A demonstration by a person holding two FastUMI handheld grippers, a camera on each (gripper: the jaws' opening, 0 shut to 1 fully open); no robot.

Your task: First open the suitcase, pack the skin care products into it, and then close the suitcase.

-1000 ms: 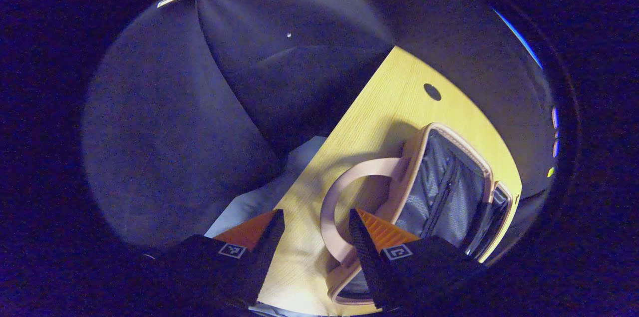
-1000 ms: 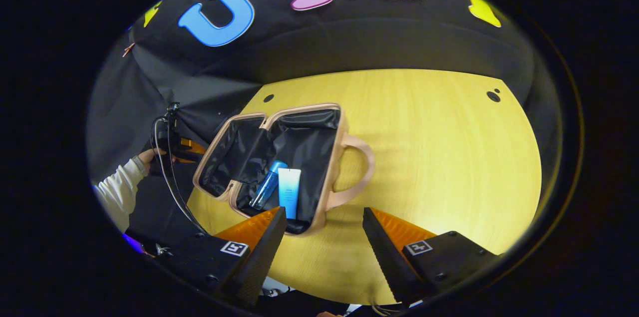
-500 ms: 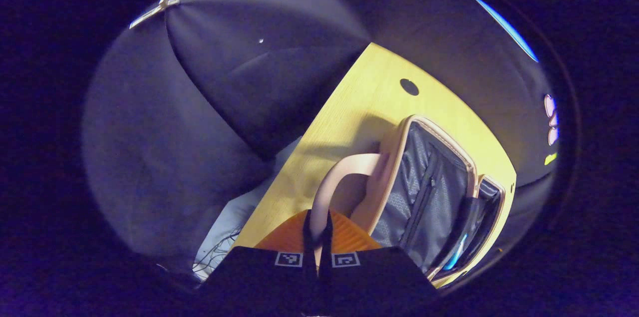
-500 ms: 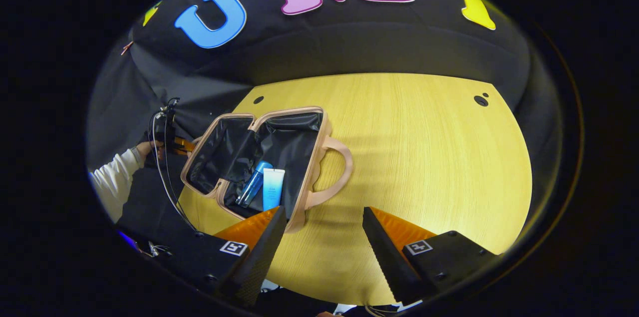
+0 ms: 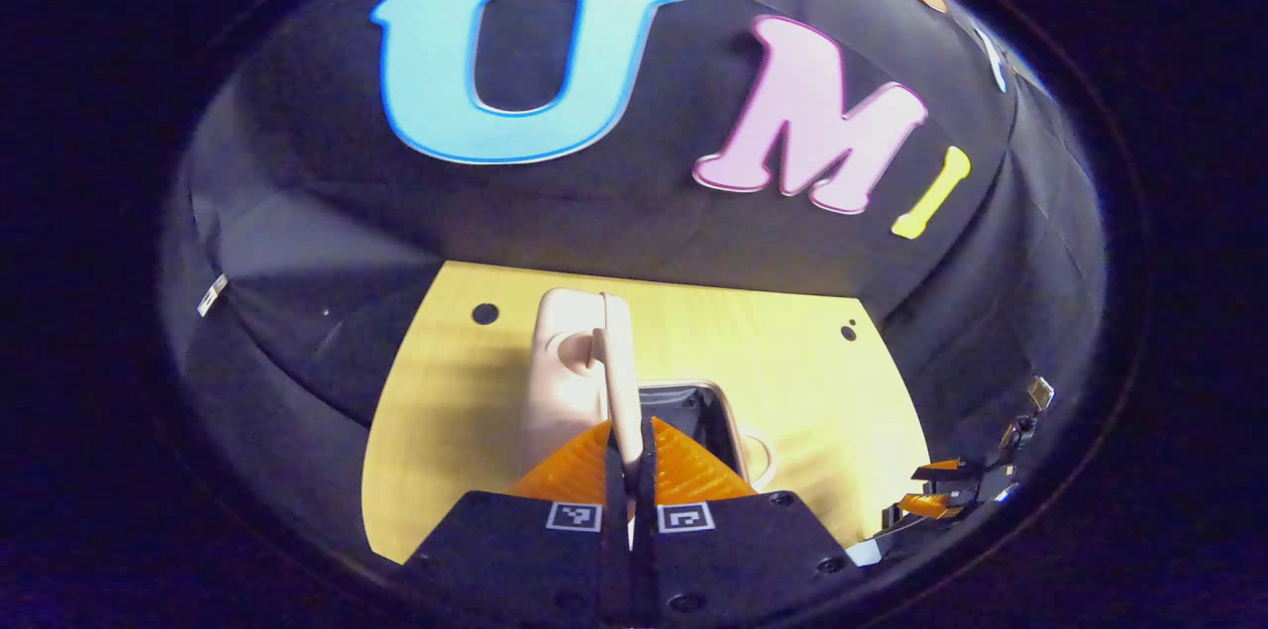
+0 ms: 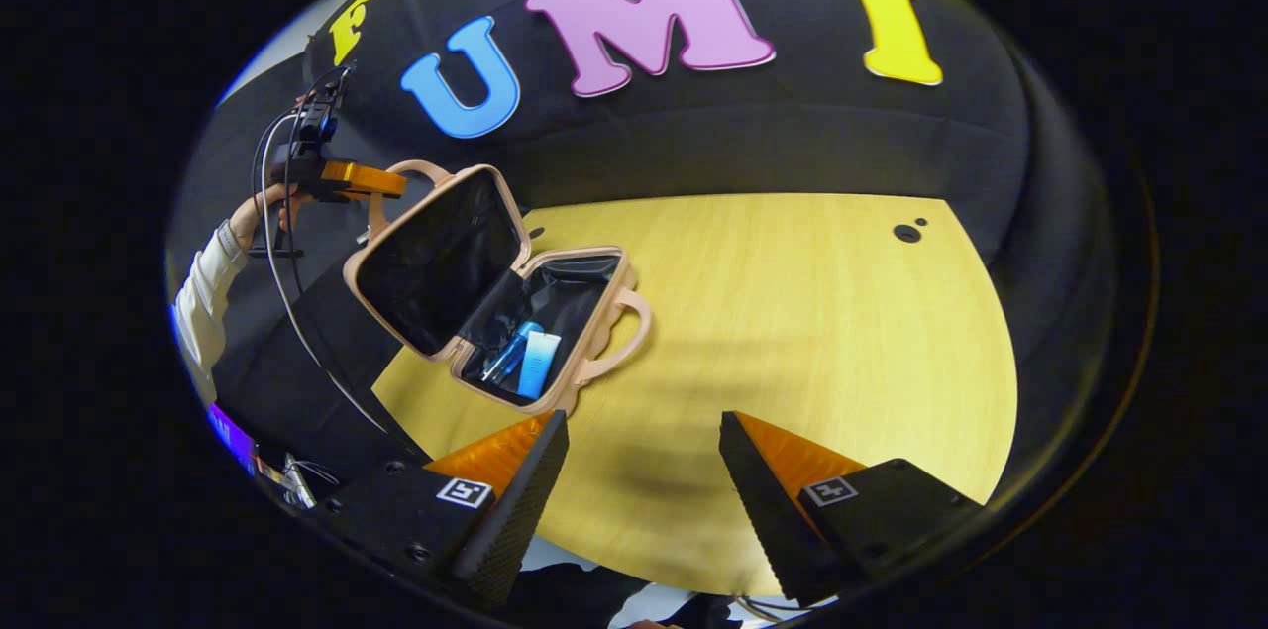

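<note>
The blue bottle and pale tube already lie inside the pink suitcase on the wooden table; only closing seems left. The left gripper is clamped on the lid's handle, holding the lid half-raised. The right gripper hovers wide apart, empty, near the case.

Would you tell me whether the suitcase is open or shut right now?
Partly open: the suitcase lid is raised by the left gripper, the tube visible inside.
</note>
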